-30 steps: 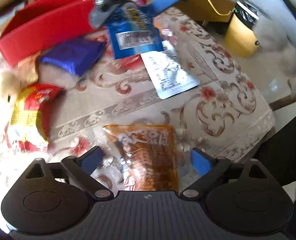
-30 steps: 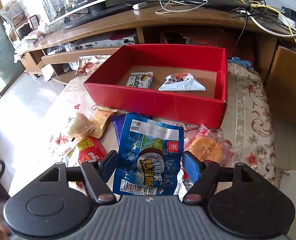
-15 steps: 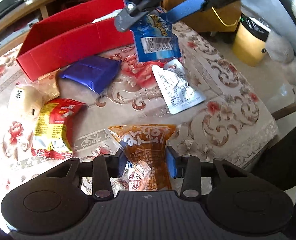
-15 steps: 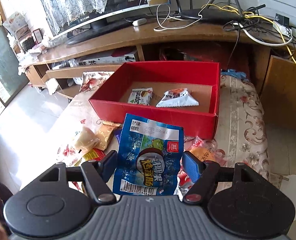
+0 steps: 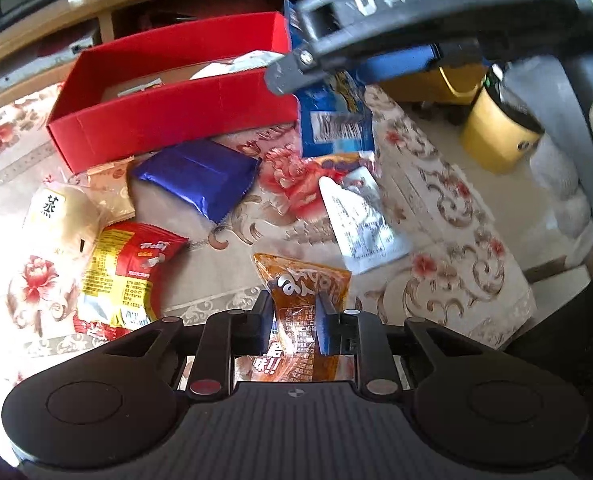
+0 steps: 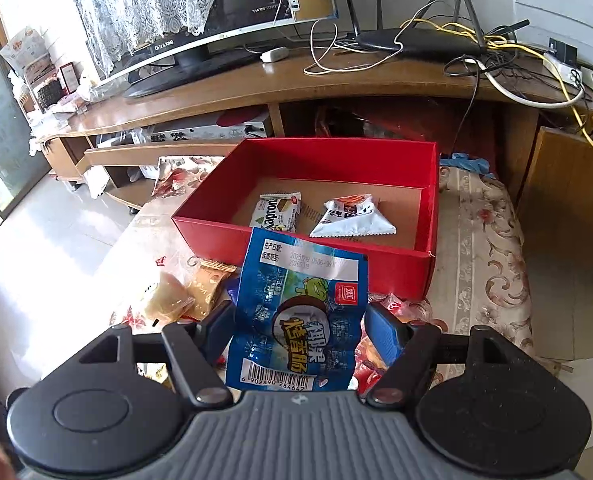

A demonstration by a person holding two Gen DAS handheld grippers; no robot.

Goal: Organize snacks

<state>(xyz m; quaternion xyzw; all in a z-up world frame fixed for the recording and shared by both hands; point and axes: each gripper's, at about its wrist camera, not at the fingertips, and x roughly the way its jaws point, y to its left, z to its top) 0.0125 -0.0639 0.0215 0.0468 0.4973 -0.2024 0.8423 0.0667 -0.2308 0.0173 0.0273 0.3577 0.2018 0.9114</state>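
My left gripper (image 5: 294,322) is shut on an orange-brown snack packet (image 5: 306,292) and holds it low over the flowered table. My right gripper (image 6: 300,330) is shut on a blue snack packet (image 6: 298,312) and holds it up in front of the red box (image 6: 396,266). In the left wrist view the right gripper and blue packet (image 5: 334,120) hang by the red box's (image 5: 168,116) right end. The box holds a green-and-white packet (image 6: 276,212) and a white triangular packet (image 6: 352,218).
On the table lie a purple-blue packet (image 5: 200,174), a red-and-yellow packet (image 5: 124,276), a pale bun packet (image 5: 62,216), a white sachet (image 5: 362,224) and a red packet (image 5: 296,184). A yellow bin (image 5: 496,128) stands off the table's right edge. A TV bench (image 6: 256,88) rises behind the box.
My left gripper closed on the orange-brown packet and lifted it slightly. My right gripper rose and carried the blue packet toward the red box.
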